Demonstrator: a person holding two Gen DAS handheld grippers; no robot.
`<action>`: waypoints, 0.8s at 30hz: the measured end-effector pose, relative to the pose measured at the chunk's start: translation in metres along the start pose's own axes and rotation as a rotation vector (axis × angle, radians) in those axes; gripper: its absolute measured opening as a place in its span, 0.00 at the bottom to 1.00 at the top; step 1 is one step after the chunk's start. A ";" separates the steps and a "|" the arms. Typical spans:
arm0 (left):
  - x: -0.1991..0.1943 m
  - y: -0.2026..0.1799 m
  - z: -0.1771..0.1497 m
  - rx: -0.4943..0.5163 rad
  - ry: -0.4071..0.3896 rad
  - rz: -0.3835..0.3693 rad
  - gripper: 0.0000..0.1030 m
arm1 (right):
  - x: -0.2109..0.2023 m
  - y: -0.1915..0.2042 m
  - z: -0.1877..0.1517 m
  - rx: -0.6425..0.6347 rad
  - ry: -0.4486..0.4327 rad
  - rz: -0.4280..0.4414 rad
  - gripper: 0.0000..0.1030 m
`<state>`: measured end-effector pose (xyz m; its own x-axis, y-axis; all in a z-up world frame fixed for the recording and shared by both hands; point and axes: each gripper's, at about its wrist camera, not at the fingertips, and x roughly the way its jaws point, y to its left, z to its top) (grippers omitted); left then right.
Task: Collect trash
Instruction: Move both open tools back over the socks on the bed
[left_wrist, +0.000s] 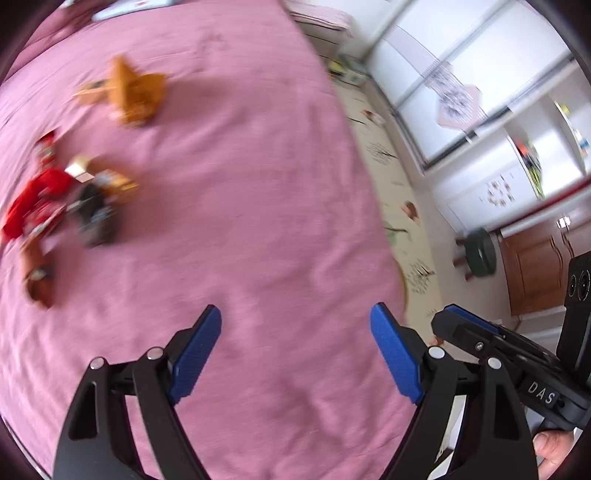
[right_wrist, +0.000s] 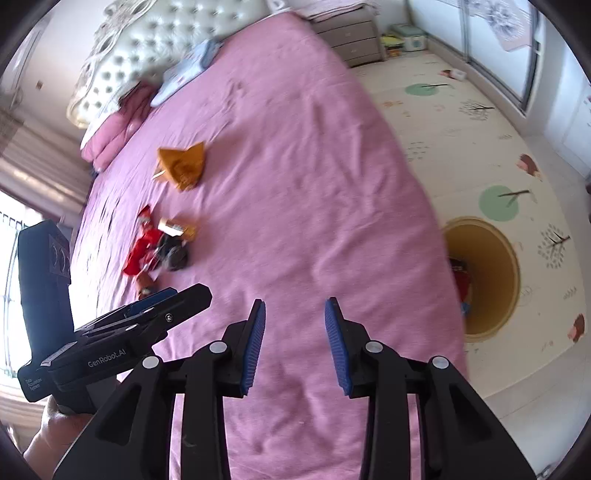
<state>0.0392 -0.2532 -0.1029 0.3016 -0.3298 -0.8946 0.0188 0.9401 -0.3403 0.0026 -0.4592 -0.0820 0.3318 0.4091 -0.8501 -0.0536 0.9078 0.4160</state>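
Observation:
Trash lies on a pink bed (left_wrist: 240, 184): an orange paper bag (left_wrist: 133, 92), a red wrapper (left_wrist: 37, 203), a crumpled black wrapper (left_wrist: 96, 214) with a gold piece (left_wrist: 79, 168), and a brown scrap (left_wrist: 35, 277). They also show in the right wrist view: the orange bag (right_wrist: 183, 166), red wrapper (right_wrist: 142, 251), black wrapper (right_wrist: 173, 253). My left gripper (left_wrist: 295, 325) is open and empty above the bed, right of the trash. My right gripper (right_wrist: 295, 314) is open and empty over the bed's near part. A yellow bin (right_wrist: 484, 277) stands on the floor beside the bed, holding some trash.
The bed's right edge drops to a patterned floor mat (right_wrist: 480, 129). A tufted headboard (right_wrist: 147, 44), pillows (right_wrist: 114, 129) and a drawer unit (right_wrist: 351, 37) are at the far end. A dark stool (left_wrist: 478, 253) and sliding wardrobe doors (left_wrist: 461, 74) are across the room.

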 end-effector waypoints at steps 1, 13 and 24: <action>-0.005 0.014 -0.002 -0.021 -0.005 0.011 0.80 | 0.005 0.009 0.000 -0.013 0.008 0.006 0.32; -0.038 0.171 -0.011 -0.251 -0.046 0.121 0.80 | 0.085 0.130 0.006 -0.179 0.098 0.048 0.43; -0.023 0.255 0.010 -0.354 -0.046 0.181 0.80 | 0.157 0.190 0.037 -0.265 0.160 0.035 0.46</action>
<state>0.0468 -0.0051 -0.1658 0.3123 -0.1494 -0.9381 -0.3656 0.8926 -0.2639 0.0793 -0.2259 -0.1250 0.1738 0.4308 -0.8856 -0.3129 0.8768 0.3651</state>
